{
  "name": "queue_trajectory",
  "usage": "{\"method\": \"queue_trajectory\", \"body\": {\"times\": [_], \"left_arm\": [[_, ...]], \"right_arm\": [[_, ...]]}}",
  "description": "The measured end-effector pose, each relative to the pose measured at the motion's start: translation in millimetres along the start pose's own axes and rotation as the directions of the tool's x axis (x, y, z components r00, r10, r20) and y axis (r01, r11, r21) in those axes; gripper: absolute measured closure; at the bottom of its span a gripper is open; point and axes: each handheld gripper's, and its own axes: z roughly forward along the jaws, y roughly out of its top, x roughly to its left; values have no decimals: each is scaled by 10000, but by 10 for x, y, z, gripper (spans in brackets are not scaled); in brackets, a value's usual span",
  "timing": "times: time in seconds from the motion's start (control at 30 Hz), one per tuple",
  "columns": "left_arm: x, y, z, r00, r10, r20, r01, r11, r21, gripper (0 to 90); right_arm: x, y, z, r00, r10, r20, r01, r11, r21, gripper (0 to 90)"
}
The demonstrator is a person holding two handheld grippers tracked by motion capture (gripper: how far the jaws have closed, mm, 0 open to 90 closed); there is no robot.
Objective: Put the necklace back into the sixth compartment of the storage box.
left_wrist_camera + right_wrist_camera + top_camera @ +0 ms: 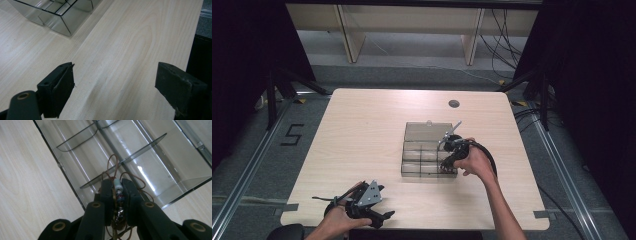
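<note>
Over the clear divided box, the right gripper pinches a beaded cord lying along its fingers. Near-left above the counter, the left gripper has its fingers wide, holding nothing.

The table lies bare to the left of and beyond the clear box, giving wide passage. The box stands right of centre, its raised lid walling the far side. Dividers split its inside into narrow bays. The right tongs block its near right corner.
</note>
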Motion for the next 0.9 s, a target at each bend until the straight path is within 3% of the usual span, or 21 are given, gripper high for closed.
{"method": "queue_trajectory", "body": {"times": [0.5, 0.73, 0.9], "left_arm": [[0, -1, 0, 10000, 4, 10, -4, 10000, 2, 151], [-2, 0, 2, 10000, -19, 18, 19, 10000, -14, 151], [-1, 0, 2, 10000, -9, 14, 9, 10000, -7, 151]], "right_arm": [[-41, 30, 133, 9998, 54, -174, -46, 9987, 506, 799], [-14, 53, 32, 9994, 345, -58, -345, 9994, 25, 700], [2, 65, -66, 9999, 122, 108, -120, 9997, -193, 689]]}}
